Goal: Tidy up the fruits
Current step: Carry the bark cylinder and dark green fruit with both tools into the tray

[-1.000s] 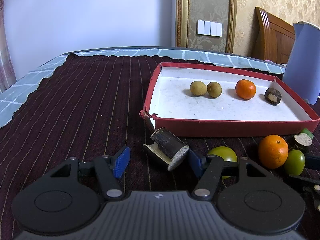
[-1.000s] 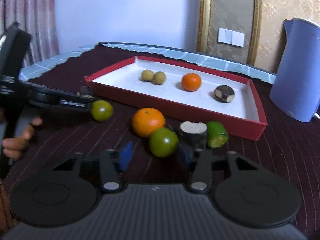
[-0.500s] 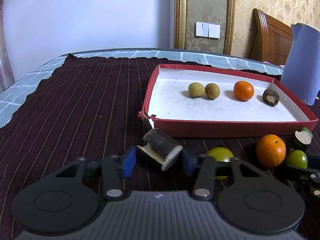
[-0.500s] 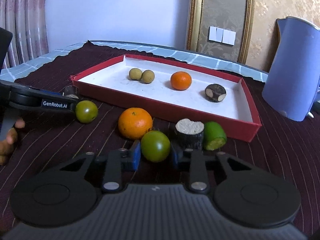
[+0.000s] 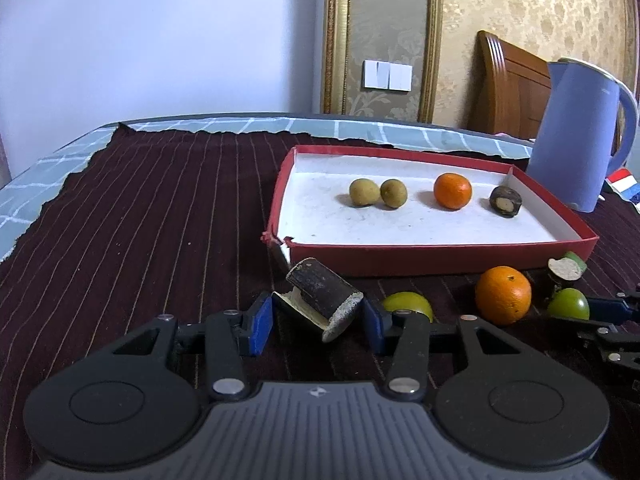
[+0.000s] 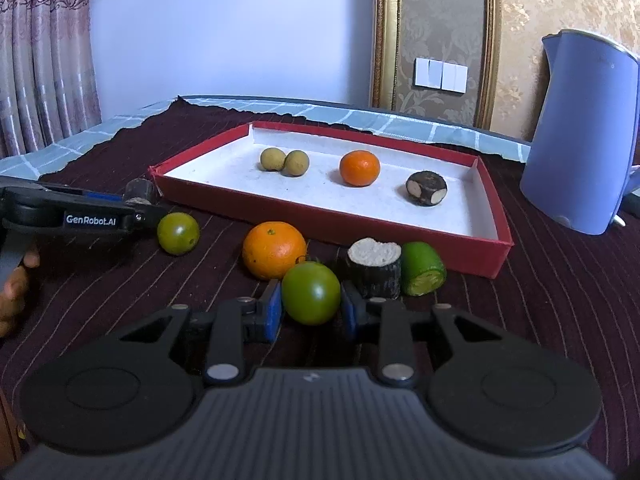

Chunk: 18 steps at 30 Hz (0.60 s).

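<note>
Gripping: both tools have a piece each, both pieces low by the cloth, near side of the tray.
Left gripper (image 5: 318, 322): pinching the dark sugarcane chunk (image 5: 322, 298); blue pads press its two sides, chunk lies tilted across the gap, cut end toward the camera. A pale peeled sliver sits under its left side; cannot tell if it is attached.
Right gripper (image 6: 311, 311): pressed onto the green tomato (image 6: 311, 293), pads on its left and right flanks, grip at mid-height, likely so the round skin does not slip out.
Red tray (image 6: 332, 226): white floor, far of the loose fruit. Holds two longans (image 6: 284, 161) touching at left, a tangerine (image 6: 359, 168) in the middle, a cane piece (image 6: 426, 188) at right. Sorted by kind in a row, so my guess is that each new piece goes beside its match.
Still loose on the striped cloth (image 5: 140, 216): orange (image 6: 274, 249), second green tomato (image 6: 178, 233) just right of the left tool, upright cane stub (image 6: 375, 266) touching a green cut piece (image 6: 423, 269).
Kettle (image 6: 582, 136): blue, far right, outside the tray, not involved.
Stage: judged early-mid; four in, several out.
Next: probably lift both over the near wall; low rim could catch the tilted chunk.
Person: fingers (image 6: 14, 288) visible at left edge, holding the left tool.
</note>
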Each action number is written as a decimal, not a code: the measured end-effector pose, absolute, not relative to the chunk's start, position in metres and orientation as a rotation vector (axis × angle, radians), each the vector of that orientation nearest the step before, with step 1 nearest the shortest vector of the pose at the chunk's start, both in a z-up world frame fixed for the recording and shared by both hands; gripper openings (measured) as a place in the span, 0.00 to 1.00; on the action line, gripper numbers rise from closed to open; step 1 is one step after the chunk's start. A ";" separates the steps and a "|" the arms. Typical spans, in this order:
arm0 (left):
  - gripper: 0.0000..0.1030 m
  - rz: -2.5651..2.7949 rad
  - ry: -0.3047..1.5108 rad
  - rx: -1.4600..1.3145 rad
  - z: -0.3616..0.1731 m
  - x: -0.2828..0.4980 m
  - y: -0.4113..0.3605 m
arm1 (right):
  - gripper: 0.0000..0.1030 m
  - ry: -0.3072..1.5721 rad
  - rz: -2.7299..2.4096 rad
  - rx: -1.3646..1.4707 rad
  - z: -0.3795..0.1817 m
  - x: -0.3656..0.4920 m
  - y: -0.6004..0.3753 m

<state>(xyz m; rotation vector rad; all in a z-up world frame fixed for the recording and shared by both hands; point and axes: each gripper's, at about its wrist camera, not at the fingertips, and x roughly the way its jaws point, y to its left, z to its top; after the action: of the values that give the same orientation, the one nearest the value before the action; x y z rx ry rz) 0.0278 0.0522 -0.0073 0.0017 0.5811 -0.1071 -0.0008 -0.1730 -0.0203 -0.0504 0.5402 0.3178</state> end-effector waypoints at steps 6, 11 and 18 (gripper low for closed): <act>0.45 -0.118 0.571 0.023 0.001 0.028 0.040 | 0.28 0.530 0.298 -0.032 -0.018 0.001 -0.177; 0.45 -0.133 0.557 0.035 0.011 0.033 0.026 | 0.28 0.503 0.279 -0.011 -0.009 0.002 -0.180; 0.45 -0.158 0.531 0.085 0.020 0.041 0.000 | 0.28 0.472 0.233 0.031 0.003 0.013 -0.186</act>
<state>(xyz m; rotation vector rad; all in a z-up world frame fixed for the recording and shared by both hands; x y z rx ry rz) 0.0409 -0.0004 0.0200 0.0848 0.5312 -0.1582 0.0130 -0.1863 0.0026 0.0313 0.4717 0.2328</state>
